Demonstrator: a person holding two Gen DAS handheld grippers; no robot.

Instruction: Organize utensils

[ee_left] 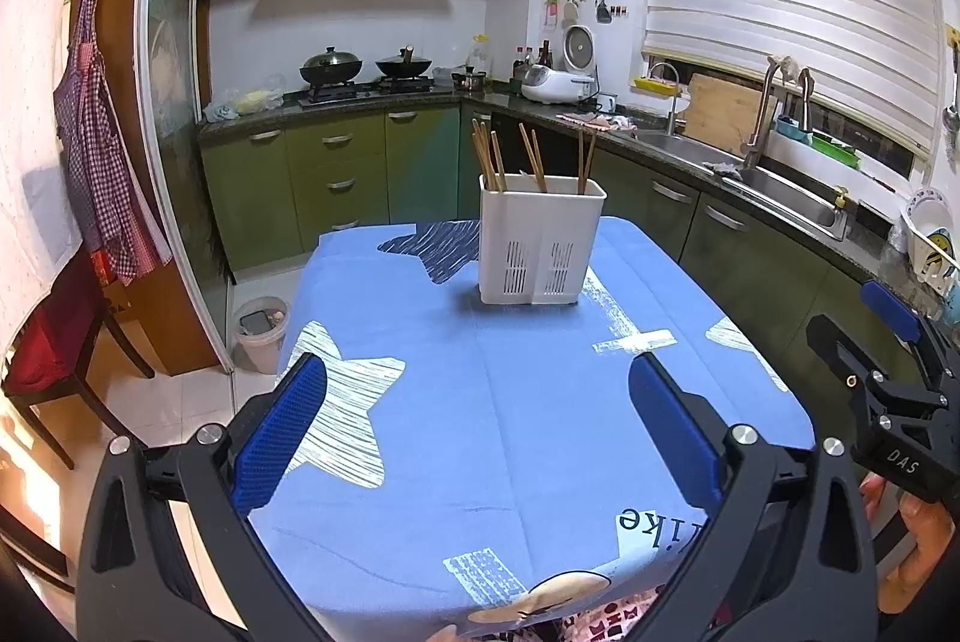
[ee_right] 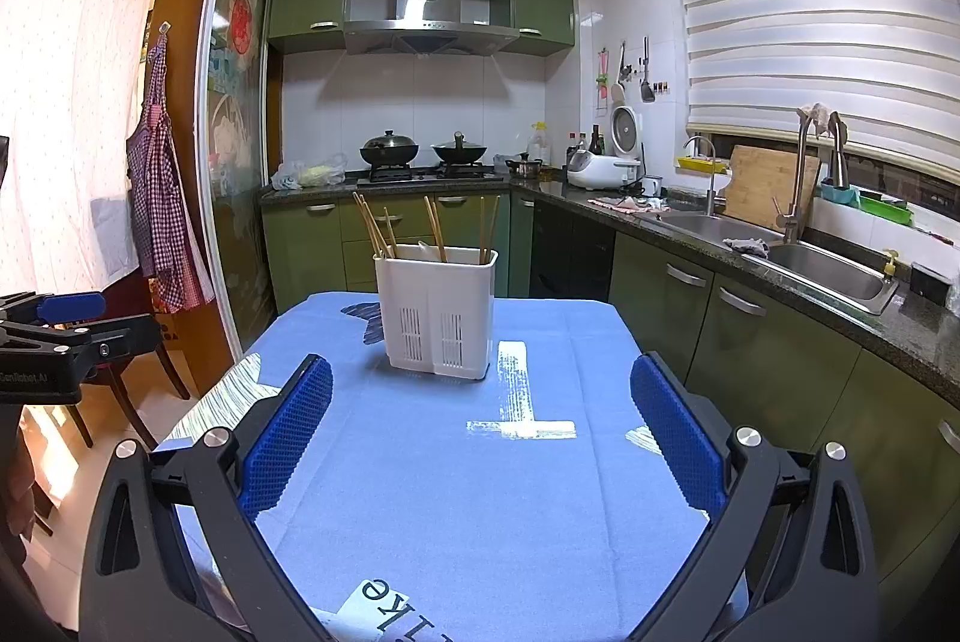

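Holder (ee_left: 540, 246) stands upright at the far middle of the table (ee_left: 510, 432), on the blue cloth, well apart from both tools. Chopsticks (ee_left: 498, 159) stand in it, long axes near vertical, tips leaning slightly; they sit in about three loose clusters across the holder's width, left, middle and right. Something pale shows among them in the right wrist view, but it is too small to identify. No loose utensils visible on the cloth. Left gripper (ee_left: 477, 426) hovers over the near table, jaws spread wide, nothing between the blue pads. Right gripper (ee_right: 480, 426) likewise spread wide and empty, over the near table. Holder lies straight ahead and far from both: slightly right of centre for the left gripper, slightly left of centre for the right, so it sits between the two lines of approach. Neither arm looks clearly nearer; distances appear about equal. Judgement: with everything apparently in the holder, the task reads as either near its end or about to start with regrouping the sticks. Any grasp would need a reach forward and a descent from above, jaws closing across a stick's thin width, since the long axis points up.
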